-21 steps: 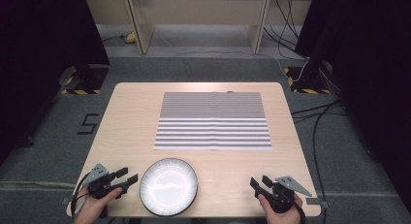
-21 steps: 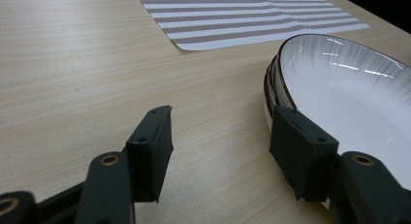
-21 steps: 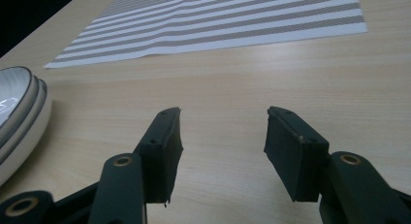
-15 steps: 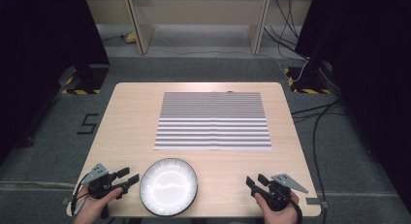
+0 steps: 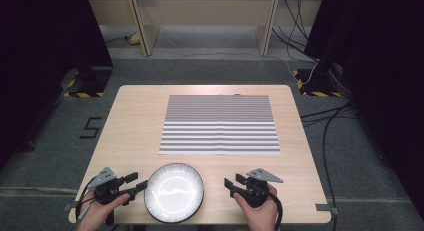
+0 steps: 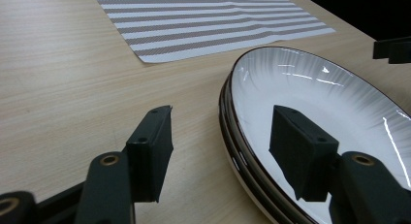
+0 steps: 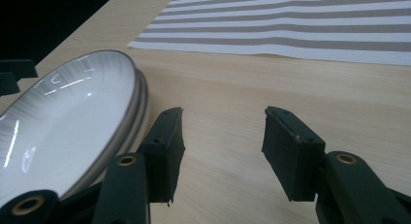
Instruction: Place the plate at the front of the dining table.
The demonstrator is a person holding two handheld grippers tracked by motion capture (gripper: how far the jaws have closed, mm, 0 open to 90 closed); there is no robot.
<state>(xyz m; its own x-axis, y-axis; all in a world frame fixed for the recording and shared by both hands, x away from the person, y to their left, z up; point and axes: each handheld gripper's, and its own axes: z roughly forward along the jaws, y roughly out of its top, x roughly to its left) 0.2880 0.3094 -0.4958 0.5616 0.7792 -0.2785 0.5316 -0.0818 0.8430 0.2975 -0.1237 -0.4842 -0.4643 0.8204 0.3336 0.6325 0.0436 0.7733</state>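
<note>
Two black handheld grippers, left gripper (image 5: 136,183), right gripper (image 5: 233,184), grey triangular top plates, brass-ringed screws, black trailing cables

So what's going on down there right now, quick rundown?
Left gripper open, straddling the plate rim, not gripping. Right gripper open, empty, beside plate. Striped placemat flat beyond, nothing on it.

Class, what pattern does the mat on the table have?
Grey and white stripes on the mat; clearest in the high view.
</note>
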